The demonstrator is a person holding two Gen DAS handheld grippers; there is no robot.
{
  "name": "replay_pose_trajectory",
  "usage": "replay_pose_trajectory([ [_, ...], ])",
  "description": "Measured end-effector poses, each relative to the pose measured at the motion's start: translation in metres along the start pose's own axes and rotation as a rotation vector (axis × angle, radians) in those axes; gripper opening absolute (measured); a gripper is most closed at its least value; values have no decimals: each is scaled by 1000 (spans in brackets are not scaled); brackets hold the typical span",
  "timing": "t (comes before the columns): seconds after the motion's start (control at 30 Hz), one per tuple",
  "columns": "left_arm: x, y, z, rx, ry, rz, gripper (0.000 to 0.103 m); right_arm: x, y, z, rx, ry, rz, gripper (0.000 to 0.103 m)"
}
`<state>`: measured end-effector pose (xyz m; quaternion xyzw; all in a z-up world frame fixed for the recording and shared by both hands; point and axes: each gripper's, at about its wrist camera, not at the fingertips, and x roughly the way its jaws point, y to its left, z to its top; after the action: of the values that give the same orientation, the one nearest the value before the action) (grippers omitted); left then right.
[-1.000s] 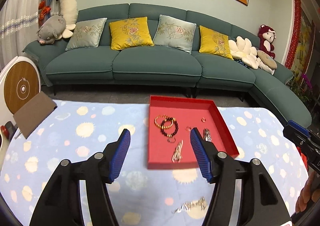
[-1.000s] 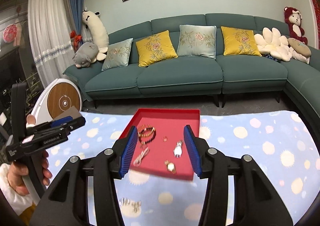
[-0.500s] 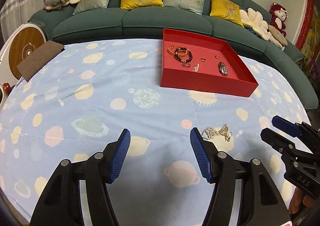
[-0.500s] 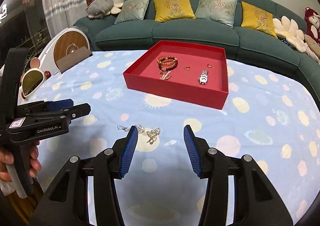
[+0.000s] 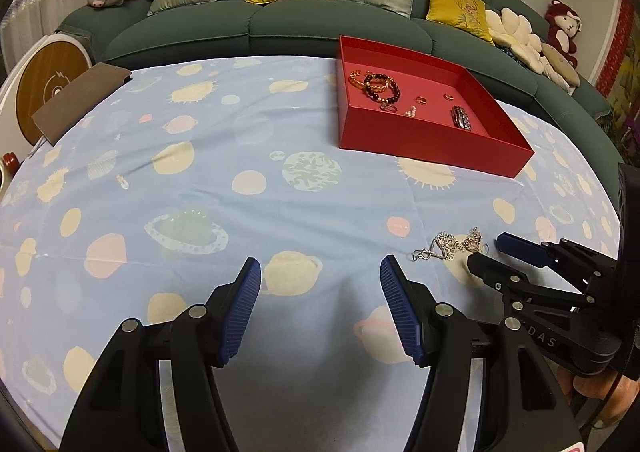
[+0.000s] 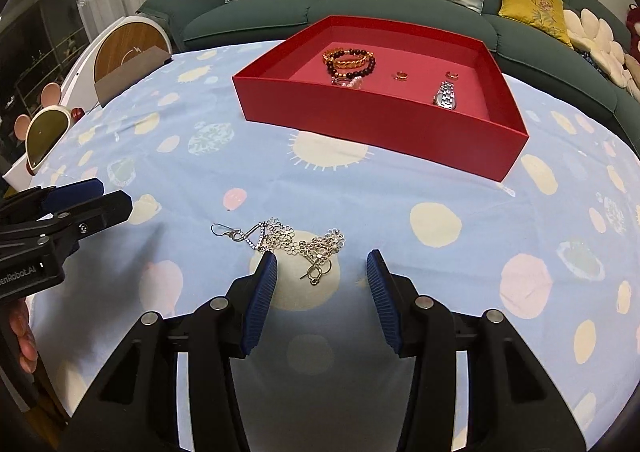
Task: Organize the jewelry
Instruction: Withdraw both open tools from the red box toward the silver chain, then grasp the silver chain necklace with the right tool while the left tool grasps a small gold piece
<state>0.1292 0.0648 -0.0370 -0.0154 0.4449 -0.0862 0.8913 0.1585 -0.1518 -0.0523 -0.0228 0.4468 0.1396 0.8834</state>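
A red tray (image 5: 424, 140) (image 6: 360, 120) stands on the far side of the table. It holds bead bracelets (image 5: 380, 86) (image 6: 350, 60), small rings (image 6: 401, 75) and a silver watch (image 5: 461, 118) (image 6: 445, 95). A tangled silver necklace (image 6: 292, 240) (image 5: 452, 244) lies loose on the cloth. My right gripper (image 6: 322, 264) is open and empty, low over the cloth, with the necklace just ahead between its fingertips. It also shows in the left wrist view (image 5: 490, 254). My left gripper (image 5: 320, 272) is open and empty, left of the necklace. It also shows in the right wrist view (image 6: 96, 194).
The table wears a light blue cloth with planet prints (image 5: 200, 180). A brown box (image 5: 80, 100) sits at its far left edge. A green sofa with cushions (image 5: 288, 12) runs behind the table. A round white and wood appliance (image 6: 128, 48) stands to the left.
Both grippers have tilted down and come lower over the table. The right gripper has closed in on the necklace, which now lies just in front of its fingertips.
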Motion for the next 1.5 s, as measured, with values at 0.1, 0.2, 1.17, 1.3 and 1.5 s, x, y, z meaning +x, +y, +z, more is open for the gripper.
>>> replay_pose_trajectory([
  [0.1,1,-2,-2,10,5,-5,60,4,2,-1,-10,7,-7,39],
  [0.2,2,-4,-4,15,9,-13,60,5,2,0,-10,6,-13,31],
  [1.17,55,-61,3,95,19,-203,8,-43,-32,-2,71,-70,21,7],
  [1.3,55,-72,1,129,17,-211,0,-43,-38,-3,80,-70,18,7],
  [1.5,42,-77,2,135,0,-242,0,-50,-42,-2,91,-89,18,7],
])
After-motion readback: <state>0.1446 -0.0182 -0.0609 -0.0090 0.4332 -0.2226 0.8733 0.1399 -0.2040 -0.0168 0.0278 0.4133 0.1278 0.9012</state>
